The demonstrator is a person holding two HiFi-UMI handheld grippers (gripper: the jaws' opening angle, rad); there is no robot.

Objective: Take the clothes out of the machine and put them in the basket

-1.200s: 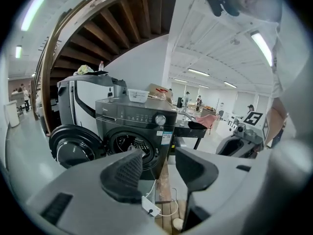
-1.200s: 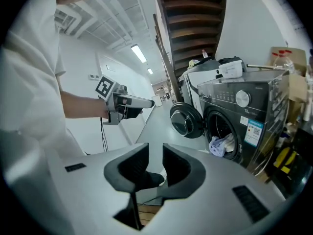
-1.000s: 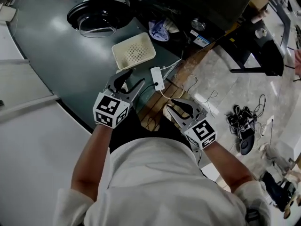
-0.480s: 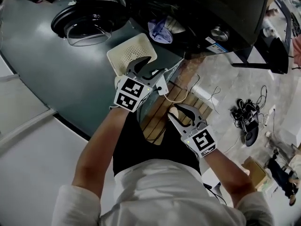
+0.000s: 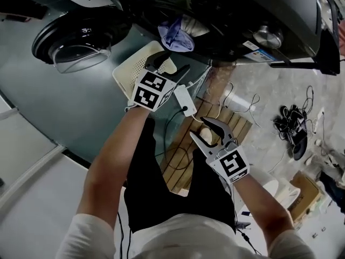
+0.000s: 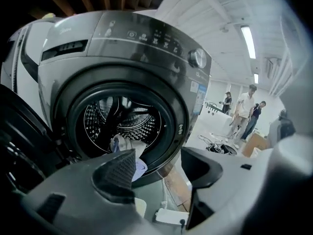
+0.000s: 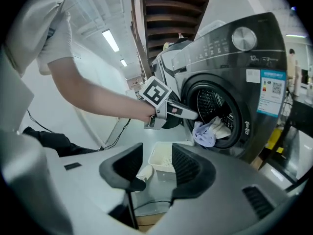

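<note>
The dark washing machine stands with its drum open. A bundle of pale blue and white clothes hangs at the drum's lip. Just below it on the floor sits the white perforated basket. My left gripper is above the basket, pointing at the drum mouth, a short way from the clothes. My right gripper is further back, aimed at the basket. Both grippers' jaws have just been opening; both are open with nothing between them.
The machine's round glass door is swung open to the left. A white power strip with cables lies beside the basket on wooden slats. Cables and dark shoes lie on the right floor. People stand far off.
Both grippers have moved down and toward the machine. The left one went from short of the basket to above it, near the drum. Both pairs of jaws stand wider.
</note>
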